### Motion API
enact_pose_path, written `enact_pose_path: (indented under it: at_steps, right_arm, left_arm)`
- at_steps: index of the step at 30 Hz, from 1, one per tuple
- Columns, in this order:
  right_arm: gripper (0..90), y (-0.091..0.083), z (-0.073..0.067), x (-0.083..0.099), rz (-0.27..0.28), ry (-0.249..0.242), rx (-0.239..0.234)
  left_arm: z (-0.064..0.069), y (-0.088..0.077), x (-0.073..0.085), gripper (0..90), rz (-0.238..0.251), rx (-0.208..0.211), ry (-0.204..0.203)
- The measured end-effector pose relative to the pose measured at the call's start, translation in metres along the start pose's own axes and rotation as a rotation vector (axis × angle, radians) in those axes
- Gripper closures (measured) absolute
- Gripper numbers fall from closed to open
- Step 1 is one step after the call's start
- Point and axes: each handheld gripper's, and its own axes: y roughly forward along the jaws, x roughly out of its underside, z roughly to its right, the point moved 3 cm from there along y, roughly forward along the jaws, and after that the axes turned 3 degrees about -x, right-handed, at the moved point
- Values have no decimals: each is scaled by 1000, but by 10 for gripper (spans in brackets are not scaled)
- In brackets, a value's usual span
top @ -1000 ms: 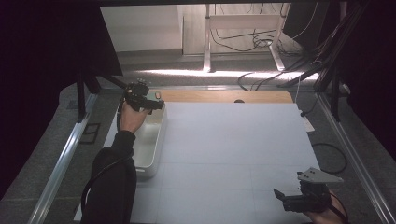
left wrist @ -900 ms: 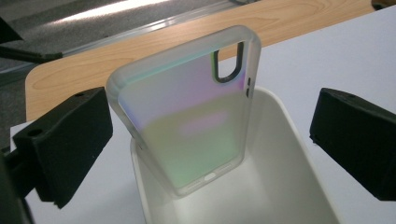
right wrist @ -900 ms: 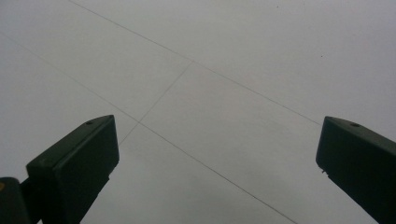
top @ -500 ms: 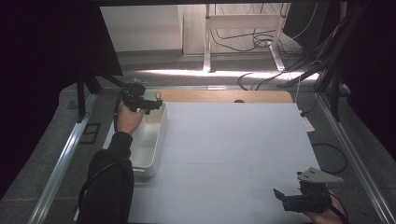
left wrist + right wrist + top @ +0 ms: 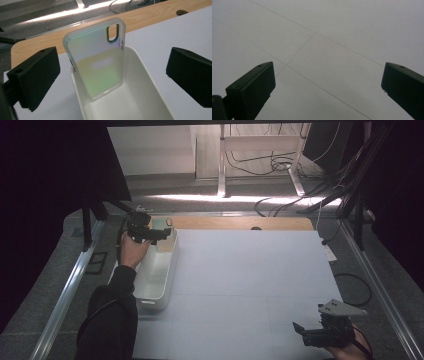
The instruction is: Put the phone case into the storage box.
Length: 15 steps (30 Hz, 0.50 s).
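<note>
Reaching farther along the white bin [image 5: 159, 270], the left gripper [image 5: 150, 234] now sits over the tub's far end, having moved up the table from the near-middle of the bin where it hovered a second ago; its jaws stand wide apart and hold nothing; between them, in the left gripper view, a translucent iridescent phone case [image 5: 96, 61] leans upright against the far wall of the bin [image 5: 140, 100], its camera cut-out at the top and its lower edge down on the tub floor; the case touches neither jaw, so I judge the approach is nearly done and the grasp not yet made; closing on the case's two long edges looks like the next need, and a thin, slick shell propped this way could tip or slide if nudged first; the right gripper [image 5: 320, 334] has not shifted, resting low at the near right corner of the white table sheet [image 5: 250, 270], its jaws likewise spread over bare sheet [image 5: 324, 50].
</note>
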Motion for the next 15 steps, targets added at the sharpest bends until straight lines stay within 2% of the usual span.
enact_pose_path:
  at_steps: [15]
  right_arm:
    - [0,0,0,0,3,2,-4]
  left_arm:
    - [8,-11,11,0,25,52,33]
